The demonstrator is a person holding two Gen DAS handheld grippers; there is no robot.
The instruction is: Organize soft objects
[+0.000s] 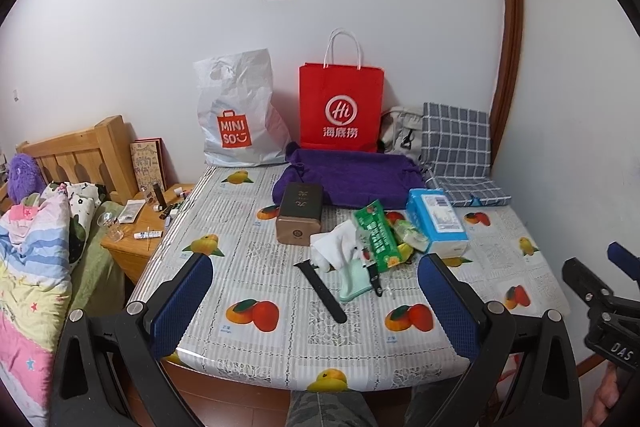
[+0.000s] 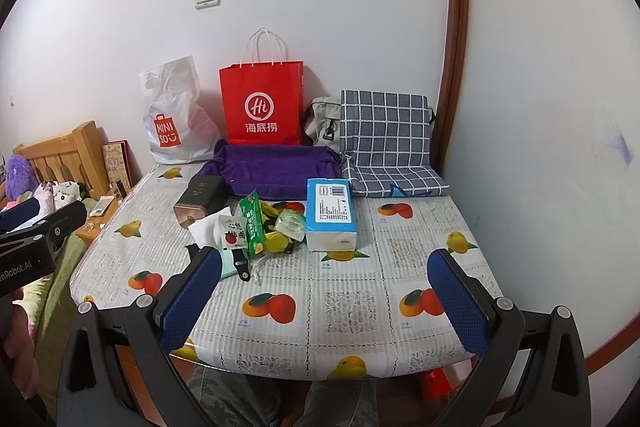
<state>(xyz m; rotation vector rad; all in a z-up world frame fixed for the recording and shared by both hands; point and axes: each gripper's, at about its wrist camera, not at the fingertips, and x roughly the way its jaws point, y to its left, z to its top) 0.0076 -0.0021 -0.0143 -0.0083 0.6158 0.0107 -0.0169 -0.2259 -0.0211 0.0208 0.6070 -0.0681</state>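
A fruit-print table [image 1: 256,259] [image 2: 352,291] carries a small heap: a white cloth [image 1: 334,245] [image 2: 204,227], a mint-green cloth [image 1: 354,281], a green snack packet [image 1: 378,235] [image 2: 253,223], a blue tissue pack [image 1: 438,223] [image 2: 330,215], a black watch strap [image 1: 320,287] and a brown box [image 1: 300,219] [image 2: 200,201]. Behind lie a purple towel [image 1: 360,179] [image 2: 272,167] and a grey checked cushion [image 1: 456,147] [image 2: 388,139]. My left gripper [image 1: 316,307] stands open near the table's front edge, short of the heap. My right gripper [image 2: 326,299] is open too, over the front right of the table.
A red paper bag [image 1: 342,107] [image 2: 262,103], a white plastic bag [image 1: 240,115] [image 2: 174,115] and a grey bag [image 1: 400,131] stand against the back wall. To the left are a wooden nightstand [image 1: 140,227] with small items and a bed with a pastel quilt [image 1: 32,267].
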